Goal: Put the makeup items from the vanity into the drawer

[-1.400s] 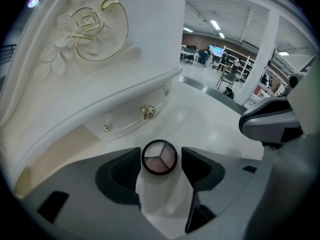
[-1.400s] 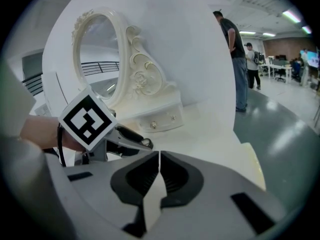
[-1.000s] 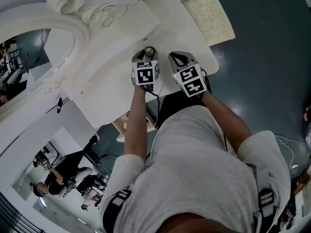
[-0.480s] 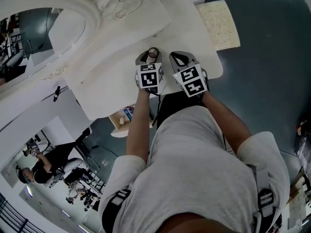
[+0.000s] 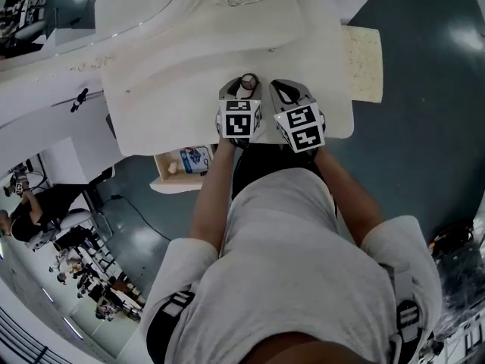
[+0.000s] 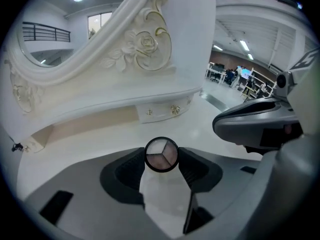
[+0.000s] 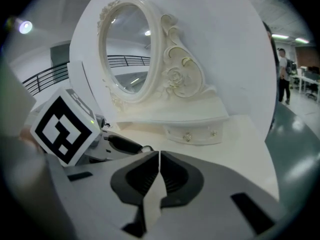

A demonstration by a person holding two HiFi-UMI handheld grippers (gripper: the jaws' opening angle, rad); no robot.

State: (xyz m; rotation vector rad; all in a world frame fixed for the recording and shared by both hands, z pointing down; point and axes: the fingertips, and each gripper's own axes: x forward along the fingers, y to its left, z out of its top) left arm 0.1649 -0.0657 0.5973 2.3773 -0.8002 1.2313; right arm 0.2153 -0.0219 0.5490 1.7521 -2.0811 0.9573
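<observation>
1. The round compact [image 6: 161,153] was clamped between the pads of my left gripper [image 6: 161,157]. I held it across its black rim, with its three shades facing back toward me. Holding it by the edge kept the pads off the powder.
2. That gripper hung over the near edge of the white vanity top [image 5: 174,105], pointing downward. The compact appeared to be clear of the surface, so I judged it was in carry and not yet stowed.
3. My right gripper [image 7: 159,158] was just to the right of the left one, jaws together with nothing between them. One small compact needed only one grip, so this hand was free for the next item or for the drawer.
4. Below the vanity's near-left edge an open drawer [image 5: 161,174] stood pulled out. A blue-labelled item [image 5: 195,158] and a small pale thing already lay inside. I took this drawer to be the target. It lay to the left of and lower than my left gripper, so I judged the carry would have to go left past the tabletop edge and then down.
5. On the far side, under the carved oval mirror [image 7: 127,49], a little drawer with two knobs [image 7: 192,133] sat closed. Since it was closed, I judged it was not the one in use.
</observation>
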